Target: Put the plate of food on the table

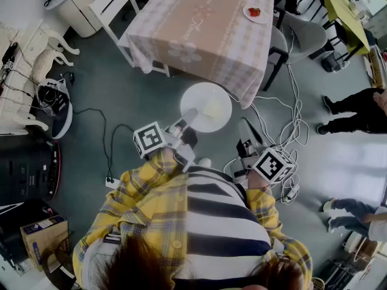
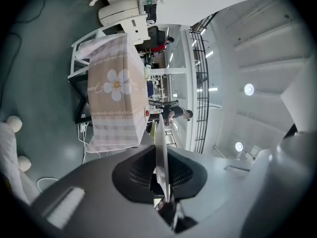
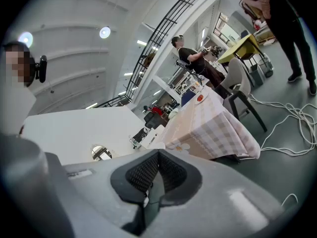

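Note:
In the head view my left gripper (image 1: 190, 118) is shut on the near rim of a white plate (image 1: 208, 104) carrying a pale yellow piece of food (image 1: 213, 109). The plate hangs above the grey floor, just short of the table with the pink checked cloth (image 1: 199, 35). In the left gripper view the plate (image 2: 161, 148) shows edge-on between the pads, with the table (image 2: 116, 98) ahead. My right gripper (image 1: 247, 132) hangs to the plate's right, apart from it. In the right gripper view this gripper (image 3: 158, 156) is shut on nothing, and the table (image 3: 208, 128) stands ahead.
A small plate with red food (image 1: 255, 12) sits at the table's far right corner. White chairs (image 1: 115, 5) stand left of the table and grey chairs (image 1: 302, 35) right of it. Cables (image 1: 287, 125) lie on the floor. A person's legs (image 1: 357, 110) are at the right.

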`<state>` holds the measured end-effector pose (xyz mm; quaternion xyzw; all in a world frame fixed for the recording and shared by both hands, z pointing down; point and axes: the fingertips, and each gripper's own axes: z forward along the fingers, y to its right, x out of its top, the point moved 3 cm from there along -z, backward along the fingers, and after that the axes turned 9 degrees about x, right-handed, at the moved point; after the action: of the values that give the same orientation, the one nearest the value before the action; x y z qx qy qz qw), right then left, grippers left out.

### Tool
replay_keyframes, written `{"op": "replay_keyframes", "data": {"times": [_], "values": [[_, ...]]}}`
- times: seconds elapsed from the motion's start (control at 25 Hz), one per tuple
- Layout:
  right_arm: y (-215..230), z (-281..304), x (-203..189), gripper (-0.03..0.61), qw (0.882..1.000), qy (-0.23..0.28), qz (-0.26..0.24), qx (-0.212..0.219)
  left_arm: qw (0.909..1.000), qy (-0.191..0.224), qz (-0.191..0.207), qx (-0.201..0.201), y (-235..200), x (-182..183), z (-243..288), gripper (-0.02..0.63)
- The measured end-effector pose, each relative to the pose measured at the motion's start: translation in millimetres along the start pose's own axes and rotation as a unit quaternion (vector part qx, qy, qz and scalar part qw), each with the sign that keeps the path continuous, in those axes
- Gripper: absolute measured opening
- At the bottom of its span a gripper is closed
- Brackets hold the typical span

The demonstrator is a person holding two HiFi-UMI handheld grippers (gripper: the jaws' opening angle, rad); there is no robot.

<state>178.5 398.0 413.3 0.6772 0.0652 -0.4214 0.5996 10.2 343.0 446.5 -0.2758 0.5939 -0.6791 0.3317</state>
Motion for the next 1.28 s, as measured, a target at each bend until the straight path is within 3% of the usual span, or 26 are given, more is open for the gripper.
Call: {"op": "replay_keyframes", "data": {"times": [0.32,0.52,0.72,1.28], "values": [[4.5,1.7,0.9,-0.002,1.0,-0.004,0.001,0.001,1.0,0.001,0.003,0.003,-0.1,1.1,3.2,0.02],[1.5,5.7,3.8,-0.002,0.999,0.006,0.022,0.024,0.9998,0.005,0.01,0.014,-6.0,2.9,3.1,0.02],[4.8,11.5,1.8,-0.002,0.999,-0.003,0.029,0.023,1.0,0.005,-0.003,0.003,-3.0,4.7,3.7,0.02],[-8.3,79.5,-2.5,-0.002,1.0,-0.014,0.024,0.01,0.9997,0.009,-0.01,0.02,-13.1,72.4,0.0,0.02]]}}
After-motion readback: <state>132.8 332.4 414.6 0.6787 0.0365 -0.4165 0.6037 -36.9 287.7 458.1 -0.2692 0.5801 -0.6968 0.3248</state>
